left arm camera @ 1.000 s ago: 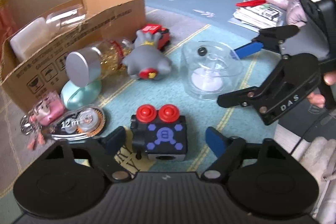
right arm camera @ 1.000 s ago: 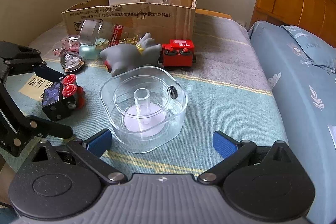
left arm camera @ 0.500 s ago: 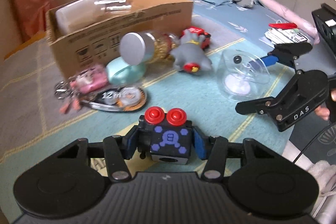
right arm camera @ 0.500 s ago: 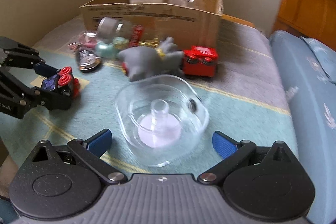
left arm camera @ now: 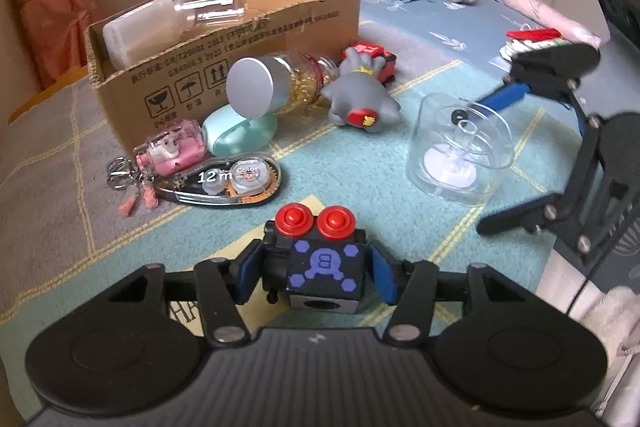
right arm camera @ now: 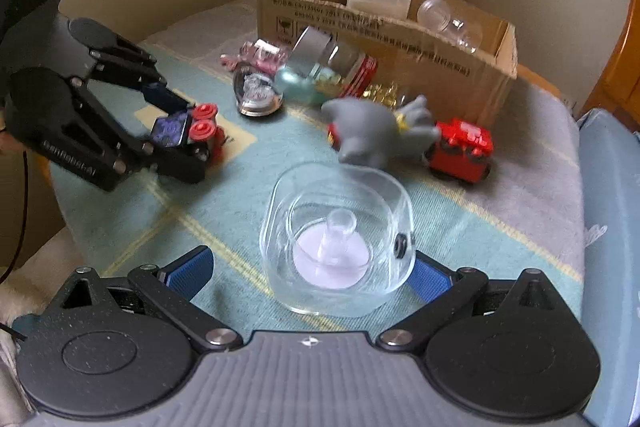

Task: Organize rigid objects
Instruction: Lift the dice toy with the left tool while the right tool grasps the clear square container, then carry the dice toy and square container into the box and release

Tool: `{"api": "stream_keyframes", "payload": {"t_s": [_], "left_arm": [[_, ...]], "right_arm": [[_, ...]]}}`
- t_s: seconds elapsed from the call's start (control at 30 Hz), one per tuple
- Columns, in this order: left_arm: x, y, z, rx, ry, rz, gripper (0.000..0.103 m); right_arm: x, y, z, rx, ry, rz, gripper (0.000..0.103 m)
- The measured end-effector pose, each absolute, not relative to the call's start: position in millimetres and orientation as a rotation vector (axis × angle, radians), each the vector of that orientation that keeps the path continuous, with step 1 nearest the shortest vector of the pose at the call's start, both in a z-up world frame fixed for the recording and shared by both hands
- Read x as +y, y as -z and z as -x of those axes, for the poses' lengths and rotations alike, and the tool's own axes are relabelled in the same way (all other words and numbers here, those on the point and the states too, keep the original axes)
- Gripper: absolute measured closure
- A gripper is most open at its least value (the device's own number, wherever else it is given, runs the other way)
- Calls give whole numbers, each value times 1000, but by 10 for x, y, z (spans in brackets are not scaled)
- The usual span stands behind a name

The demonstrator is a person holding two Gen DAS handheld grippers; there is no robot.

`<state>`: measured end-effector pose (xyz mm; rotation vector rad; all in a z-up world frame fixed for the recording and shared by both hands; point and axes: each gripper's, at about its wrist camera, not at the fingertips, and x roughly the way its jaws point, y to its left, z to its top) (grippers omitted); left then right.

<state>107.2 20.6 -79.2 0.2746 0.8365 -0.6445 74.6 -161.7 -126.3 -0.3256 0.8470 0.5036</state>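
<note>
A black fidget cube (left arm camera: pixel 320 267) with two red buttons and purple markings sits on the teal mat. It lies between the blue pads of my left gripper (left arm camera: pixel 314 277), whose jaws are opening, with a thin gap showing on each side. The right wrist view shows that left gripper (right arm camera: pixel 180 131) and the cube (right arm camera: pixel 172 127) at the left. A clear plastic container (right arm camera: pixel 336 239) with a white centre post stands inside my open right gripper (right arm camera: pixel 308 267). Its right pad is close to the wall and its left pad is well off. From the left wrist view the right gripper (left arm camera: pixel 496 159) straddles the container (left arm camera: pixel 460 155).
A cardboard box (left arm camera: pixel 240 39) holding clear bottles stands behind. In front of it lie a silver-lidded jar (left arm camera: pixel 272 83), a mint case (left arm camera: pixel 236 131), a pink keychain (left arm camera: pixel 168 151), a correction tape (left arm camera: pixel 228 183), a grey toy (left arm camera: pixel 360 99) and a red toy car (left arm camera: pixel 376 55). A bed lies to the right.
My left gripper closed in around the cube, pressed it, then eased slightly apart. My right gripper rolled and came closer to the clear container, which now sits between its fingers.
</note>
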Motion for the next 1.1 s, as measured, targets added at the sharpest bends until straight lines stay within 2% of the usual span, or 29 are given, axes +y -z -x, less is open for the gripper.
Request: {"api": "stream_keyframes", "payload": {"t_s": [0.1,0.2,0.27,0.3,0.63,1.1], "left_arm": [[210,812,-1089,830,652,-293,33],[232,809,-1093,832,666,-291,34],[242,803,-1092,835,668,-292,38],[247,792,-1094,832,669,-292,50],[315,574,-1100,864,639,-256,52],[282,-116,-1416,765,580,-286,53]], "right_arm": [[-1577,1273,-822,845,-491,319,3],[-1528,1308,-849,861,-486,330,9],[-1510,1321,-835,865,-470,351,17],[-1502,1327,-839,874,-454,355,22],[-1551,1177,-806,893,-430,278,22],[-1599,519,-1039,747,-428,276,22]]}}
